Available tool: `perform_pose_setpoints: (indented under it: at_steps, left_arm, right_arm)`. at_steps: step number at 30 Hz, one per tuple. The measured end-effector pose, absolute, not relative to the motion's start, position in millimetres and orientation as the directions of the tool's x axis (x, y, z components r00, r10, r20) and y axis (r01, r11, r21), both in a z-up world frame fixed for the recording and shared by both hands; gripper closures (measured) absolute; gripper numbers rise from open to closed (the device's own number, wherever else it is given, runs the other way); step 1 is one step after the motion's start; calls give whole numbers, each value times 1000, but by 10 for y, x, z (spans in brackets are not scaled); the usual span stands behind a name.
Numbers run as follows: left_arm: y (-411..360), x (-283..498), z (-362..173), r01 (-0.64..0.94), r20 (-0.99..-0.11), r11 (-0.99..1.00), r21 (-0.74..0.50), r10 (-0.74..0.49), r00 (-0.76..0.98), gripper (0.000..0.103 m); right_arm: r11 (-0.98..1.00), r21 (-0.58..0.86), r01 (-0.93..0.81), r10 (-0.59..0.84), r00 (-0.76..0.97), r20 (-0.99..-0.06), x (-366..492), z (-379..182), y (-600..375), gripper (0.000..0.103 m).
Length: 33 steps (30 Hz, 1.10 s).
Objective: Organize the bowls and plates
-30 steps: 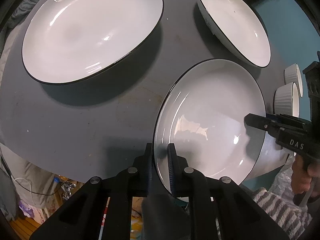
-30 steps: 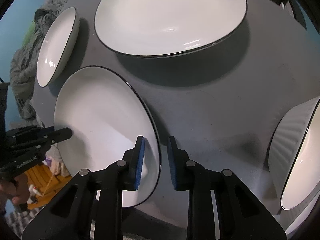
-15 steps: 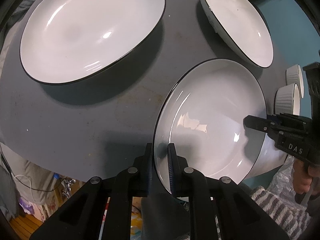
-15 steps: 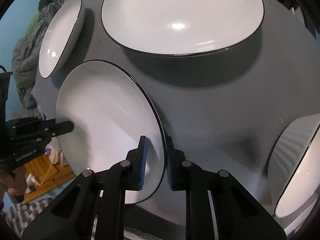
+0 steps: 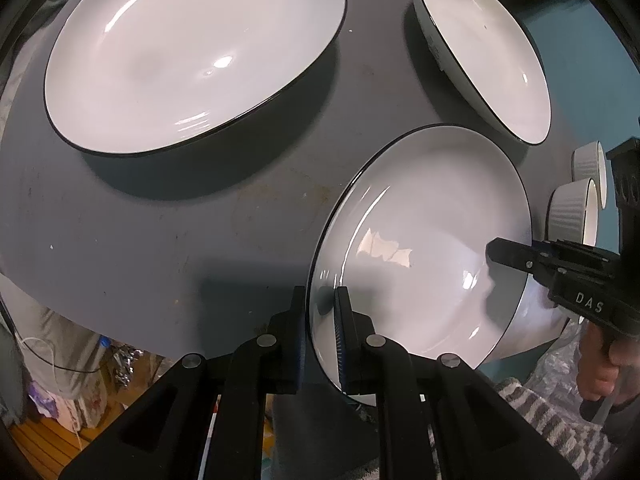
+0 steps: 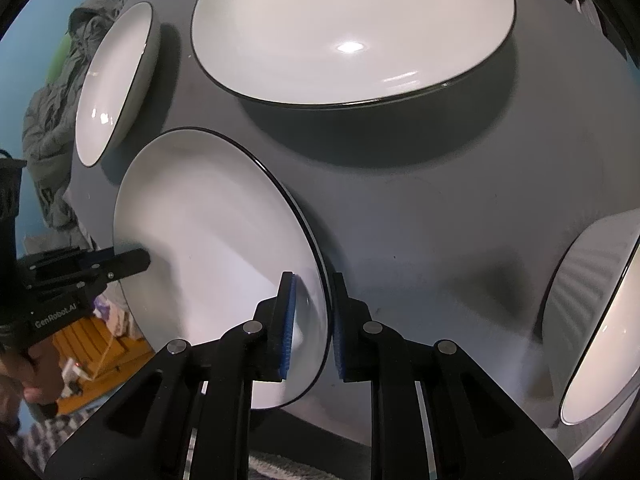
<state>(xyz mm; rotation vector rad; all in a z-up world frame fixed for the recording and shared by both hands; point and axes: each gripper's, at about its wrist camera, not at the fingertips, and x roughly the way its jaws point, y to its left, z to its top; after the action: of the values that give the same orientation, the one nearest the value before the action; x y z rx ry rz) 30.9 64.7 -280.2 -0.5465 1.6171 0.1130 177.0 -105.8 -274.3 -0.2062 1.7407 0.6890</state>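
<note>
two grippers pinch one white black-rimmed plate [image 5: 420, 240] on opposite sides of its rim.

left wrist view: left gripper [image 5: 320, 332] pressed onto the plate's near rim, one pad inside, one outside. plate tilted, near the grey table's [image 5: 160, 248] front edge. right gripper [image 5: 516, 258] reaches in from the right, clamped on the far rim. large oval plate [image 5: 192, 52] lies flat at upper left, well apart. bowl [image 5: 484, 48] at upper right. two small ribbed cups [image 5: 576, 208] beyond the plate's right edge.

right wrist view: right gripper [image 6: 310, 320], jaws just closing, pads pressed on the rim of the same plate [image 6: 208, 256]. left gripper [image 6: 132, 262] holds the opposite rim. ribbed bowl [image 6: 592, 320] at right, apart from the plate.
</note>
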Motion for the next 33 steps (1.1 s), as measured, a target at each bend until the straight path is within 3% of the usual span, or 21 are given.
perform_pose_setpoints:
  at_steps: [8, 13, 33]
  left_arm:
    - [667, 286, -2784, -403, -959, 878, -258, -283, -5, 91]
    - [643, 285, -2741, -377, -972, 904, -204, -233, -33, 90]
    - [747, 451, -2369, -350, -966, 903, -250, -259, 23, 91]
  right_arm:
    - [812, 356, -463, 243, -286, -927, 1660, -2808, -1109, 87]
    - [818, 341, -464, 224, -289, -931, 1619, -2789, -1133, 87]
    - [846, 336, -414, 258, -233, -937, 1862, -2502, -1306, 87]
